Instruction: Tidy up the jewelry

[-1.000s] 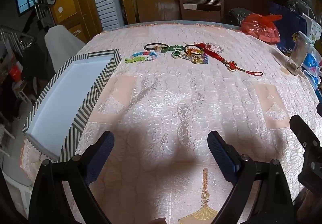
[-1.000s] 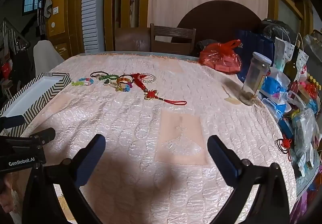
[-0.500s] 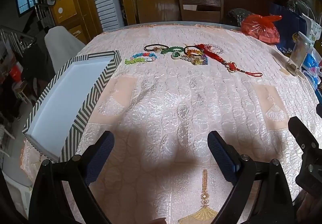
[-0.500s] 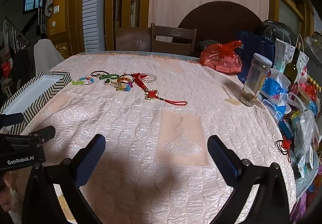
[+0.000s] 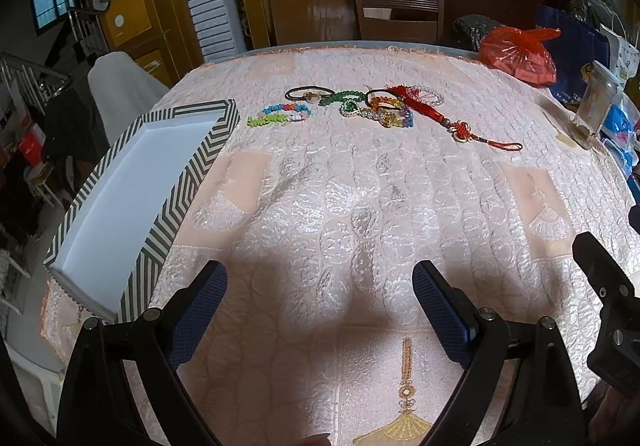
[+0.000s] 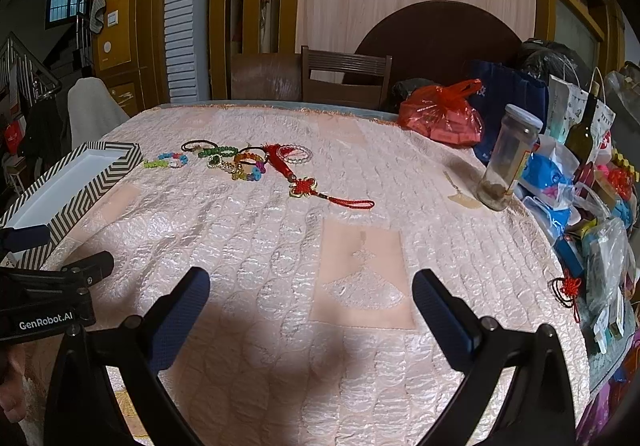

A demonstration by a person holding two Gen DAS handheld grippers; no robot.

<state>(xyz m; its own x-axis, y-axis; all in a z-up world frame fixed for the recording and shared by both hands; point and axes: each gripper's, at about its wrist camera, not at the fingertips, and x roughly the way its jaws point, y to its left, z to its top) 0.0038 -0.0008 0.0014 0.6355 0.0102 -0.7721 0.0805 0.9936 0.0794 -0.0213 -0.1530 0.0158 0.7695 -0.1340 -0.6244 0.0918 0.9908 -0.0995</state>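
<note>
Left wrist view: both the left gripper (image 5: 320, 298) and right gripper (image 6: 311, 296) hover spread, empty, over the tabletop (image 5: 360, 205), jewelry (image 5: 360, 107) beyond.

A glossy, quilted pink satin cloth (image 5: 360, 205) with gold embroidery covers the surface. The box (image 5: 120, 181) looks like matt card, striped outside, plain white inside. The bracelets (image 5: 280, 113) are shiny plastic and glass-like beads; the red tassel (image 6: 304, 181) is silky cord. The jar (image 6: 508, 157) is clear glass, the red bag (image 6: 444, 113) crinkly plastic film. The chair (image 6: 344, 73) is dark wood. The tongs' pads (image 5: 200, 310) are blue, textured rubber on matt black plastic.
</note>
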